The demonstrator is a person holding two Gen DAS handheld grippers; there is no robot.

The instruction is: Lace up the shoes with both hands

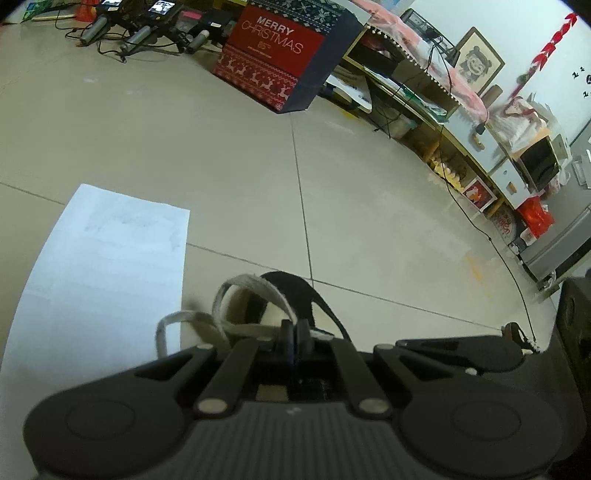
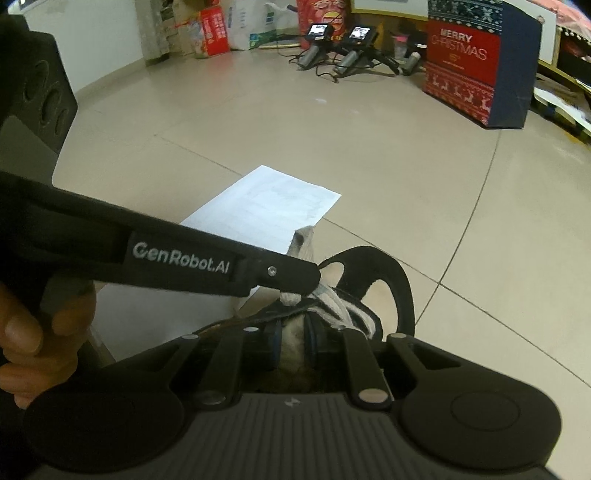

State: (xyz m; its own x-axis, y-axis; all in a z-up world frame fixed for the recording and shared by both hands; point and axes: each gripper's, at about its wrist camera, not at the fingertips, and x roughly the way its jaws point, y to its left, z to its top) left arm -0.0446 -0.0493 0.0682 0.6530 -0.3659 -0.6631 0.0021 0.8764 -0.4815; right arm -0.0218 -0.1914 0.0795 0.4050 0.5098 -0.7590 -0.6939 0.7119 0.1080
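A black shoe (image 1: pixel 295 291) with a pale lining sits on the tiled floor just ahead of both grippers. Its flat grey lace (image 1: pixel 240 291) arcs up in two loops. My left gripper (image 1: pixel 295 332) is shut on one strand of that lace. In the right wrist view the left gripper (image 2: pixel 308 282) reaches in from the left and pinches the lace (image 2: pixel 291 298) above the shoe (image 2: pixel 402 291). My right gripper (image 2: pixel 292 343) is low over the shoe's opening, its jaws a little apart. Grey lace fabric fills the gap between its pads (image 2: pixel 274 345).
A white paper sheet (image 1: pixel 99 258) lies on the floor (image 1: pixel 369 221) left of the shoe. A red Christmas box (image 1: pixel 280 55), camera handles with cables (image 1: pixel 140 33) and cluttered low shelves (image 1: pixel 443 122) stand further off. A person's hand (image 2: pixel 26 332) holds the left gripper.
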